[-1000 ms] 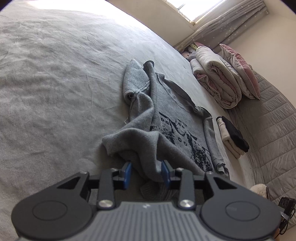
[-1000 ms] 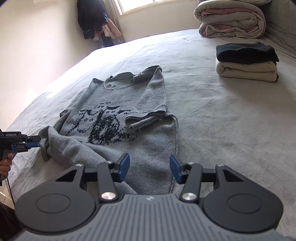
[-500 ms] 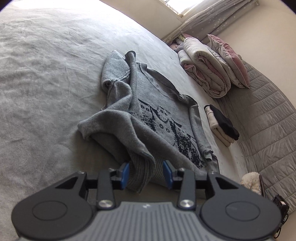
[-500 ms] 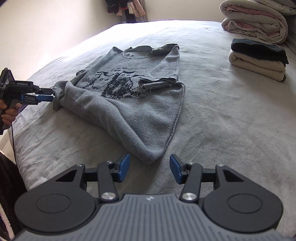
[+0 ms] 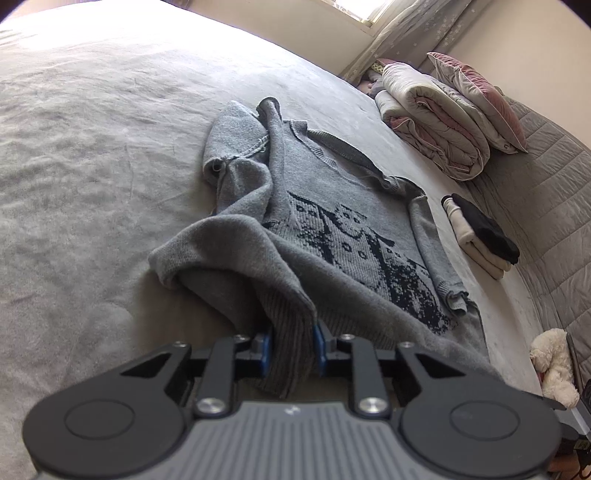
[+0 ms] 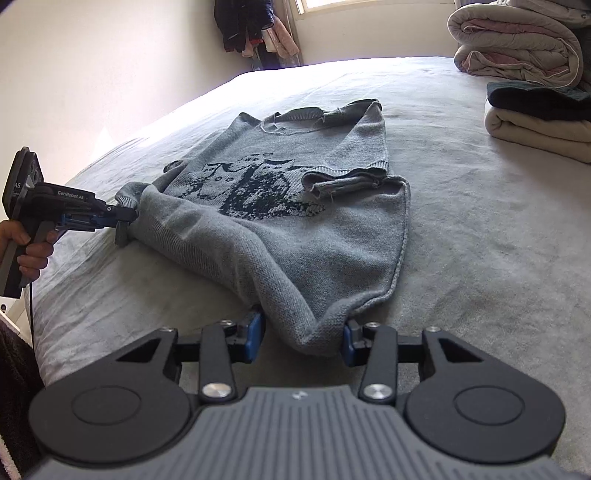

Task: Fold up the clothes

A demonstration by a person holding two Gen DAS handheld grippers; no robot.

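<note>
A grey knit sweater (image 5: pixel 343 206) with a dark cat pattern lies face up on the bed (image 5: pixel 92 147), its sleeves folded in. My left gripper (image 5: pixel 291 350) is shut on the ribbed hem at one bottom corner and holds it slightly lifted. The right wrist view shows the same sweater (image 6: pixel 295 229), with the left gripper (image 6: pixel 125 218) pinching that corner at the far left, held by a person's hand (image 6: pixel 33 254). My right gripper (image 6: pixel 301 338) is open at the other bottom corner. That corner lies between its spread fingers, which stand apart from the cloth.
A folded stack of black and beige clothes (image 6: pixel 539 114) sits at the right of the bed, also seen as clothes (image 5: pixel 480 236). A rolled duvet (image 5: pixel 432 122) and pillow lie behind. A plush toy (image 5: pixel 554 365) sits off the bed edge. Clothes hang by the window (image 6: pixel 251 26).
The left jaws have closed on the hem and drawn it up. The right gripper has moved forward until the sweater's other bottom corner lies between its open fingers.
</note>
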